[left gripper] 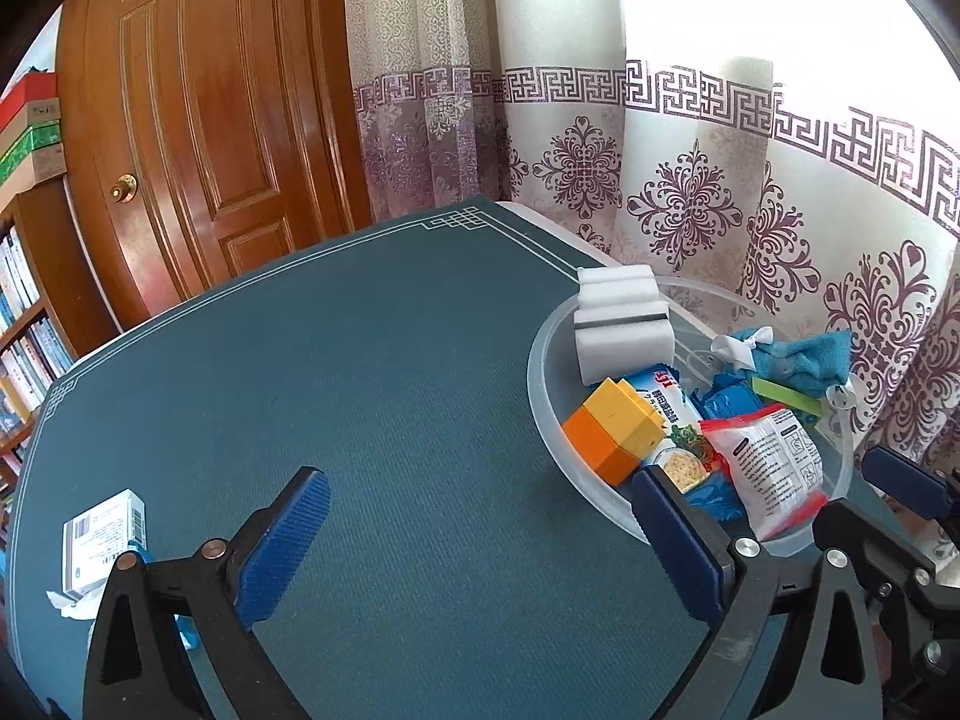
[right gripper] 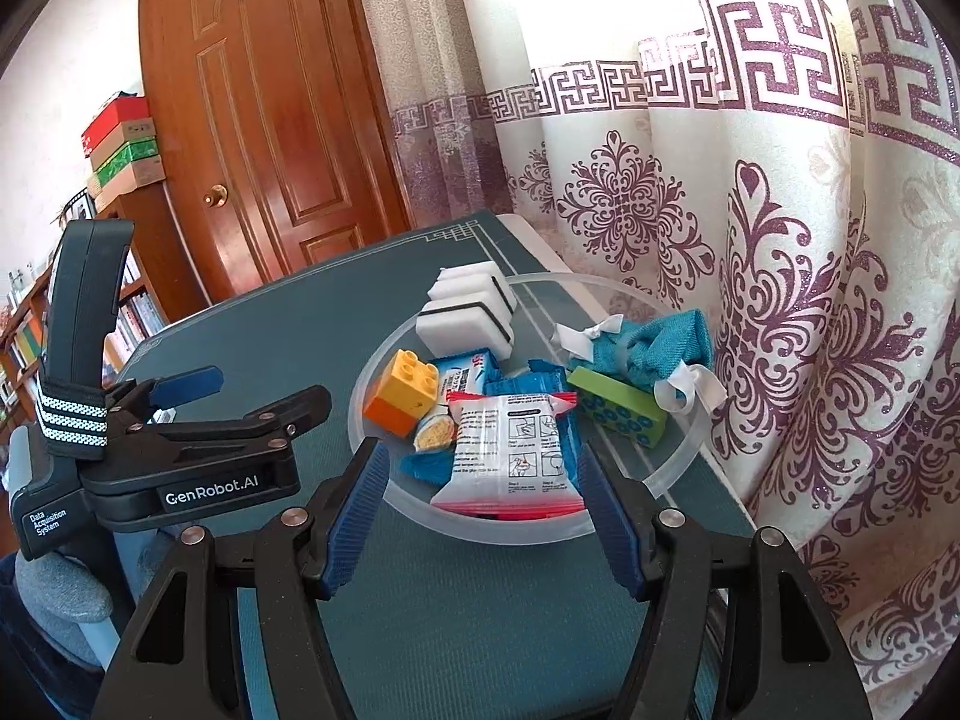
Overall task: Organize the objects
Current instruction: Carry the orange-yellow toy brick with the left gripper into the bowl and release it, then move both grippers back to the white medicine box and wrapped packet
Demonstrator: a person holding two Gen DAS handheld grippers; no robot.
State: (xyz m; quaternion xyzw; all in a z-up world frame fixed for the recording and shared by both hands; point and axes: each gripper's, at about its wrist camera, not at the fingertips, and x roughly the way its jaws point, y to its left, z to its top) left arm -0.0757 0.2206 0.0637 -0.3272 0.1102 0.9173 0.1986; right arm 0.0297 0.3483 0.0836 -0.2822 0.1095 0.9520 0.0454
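Objects filled the clear bowl (right gripper: 678, 468) just ahead of the right gripper (right gripper: 483, 516), whose open jaws held nothing: sponges (right gripper: 468, 318), yellow-orange block (right gripper: 403, 391), white packet (right gripper: 510, 450), blue cloth (right gripper: 660, 342). Snack wrapper (right gripper: 465, 375) lay mostly hidden. Left gripper (left gripper: 480, 546), jaws wide apart, hung empty over the counter (left gripper: 390, 390); a small box (left gripper: 105, 540) sat left of them, partly covered.

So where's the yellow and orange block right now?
The yellow and orange block sits inside the clear bowl, at its left edge in the right wrist view, in front of the white sponges and beside the blue cracker packet.
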